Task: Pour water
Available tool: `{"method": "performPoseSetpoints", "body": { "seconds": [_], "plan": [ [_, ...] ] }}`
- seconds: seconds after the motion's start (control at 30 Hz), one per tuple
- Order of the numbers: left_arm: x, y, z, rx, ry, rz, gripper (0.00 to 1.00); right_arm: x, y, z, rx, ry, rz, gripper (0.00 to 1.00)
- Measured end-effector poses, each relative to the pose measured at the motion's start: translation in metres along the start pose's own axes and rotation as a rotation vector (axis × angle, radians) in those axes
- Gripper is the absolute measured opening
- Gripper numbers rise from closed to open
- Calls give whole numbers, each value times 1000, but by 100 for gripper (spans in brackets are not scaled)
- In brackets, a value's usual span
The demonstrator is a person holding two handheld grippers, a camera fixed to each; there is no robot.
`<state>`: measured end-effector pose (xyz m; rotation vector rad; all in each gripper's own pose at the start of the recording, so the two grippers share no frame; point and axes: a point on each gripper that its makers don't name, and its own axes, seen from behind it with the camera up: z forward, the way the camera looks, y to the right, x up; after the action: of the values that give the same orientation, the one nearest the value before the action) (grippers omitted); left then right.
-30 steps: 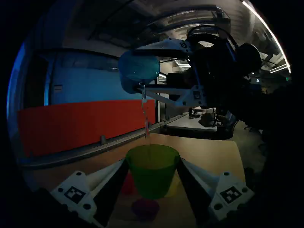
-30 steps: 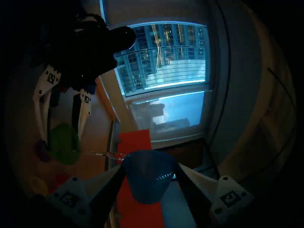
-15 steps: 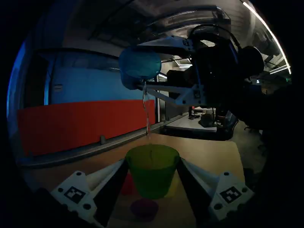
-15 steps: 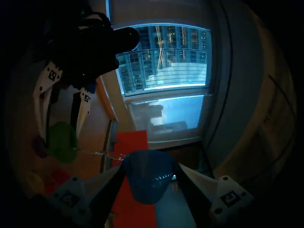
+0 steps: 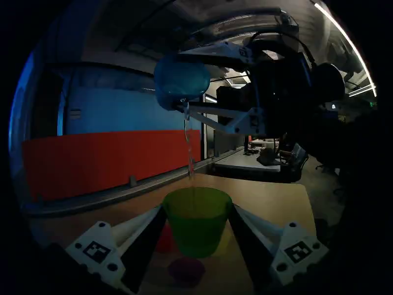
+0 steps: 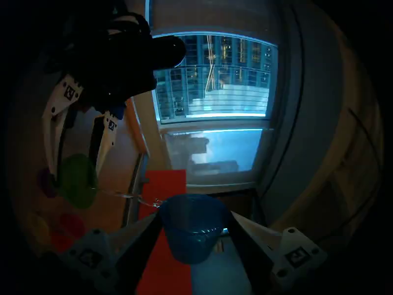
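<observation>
Green plastic cup stands upright, clamped between both fingers of the left gripper over the wooden table; the right gripper clamps a tilted blue cup higher up, its thin water stream falling in

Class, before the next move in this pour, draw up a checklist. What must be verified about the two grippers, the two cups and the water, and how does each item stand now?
1. Both fingers of the left gripper press the green cup: ok.
2. Both fingers of the right gripper press the blue cup: ok.
3. Green cup upright: ok.
4. The water stream falls toward the green cup's mouth: ok.
5. Fill level in the green cup: cannot tell.
6. Spill on the table: cannot tell, too dim.
</observation>
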<state>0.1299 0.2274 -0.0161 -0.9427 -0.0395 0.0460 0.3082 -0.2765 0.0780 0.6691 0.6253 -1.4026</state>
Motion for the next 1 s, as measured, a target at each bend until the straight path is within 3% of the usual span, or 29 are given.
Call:
{"method": "performPoseSetpoints", "body": {
  "seconds": [1.0],
  "plan": [
    [-1,-1,0,5,4,-11,87,13,9,4,-34,6,-179,92]
  ]
}}
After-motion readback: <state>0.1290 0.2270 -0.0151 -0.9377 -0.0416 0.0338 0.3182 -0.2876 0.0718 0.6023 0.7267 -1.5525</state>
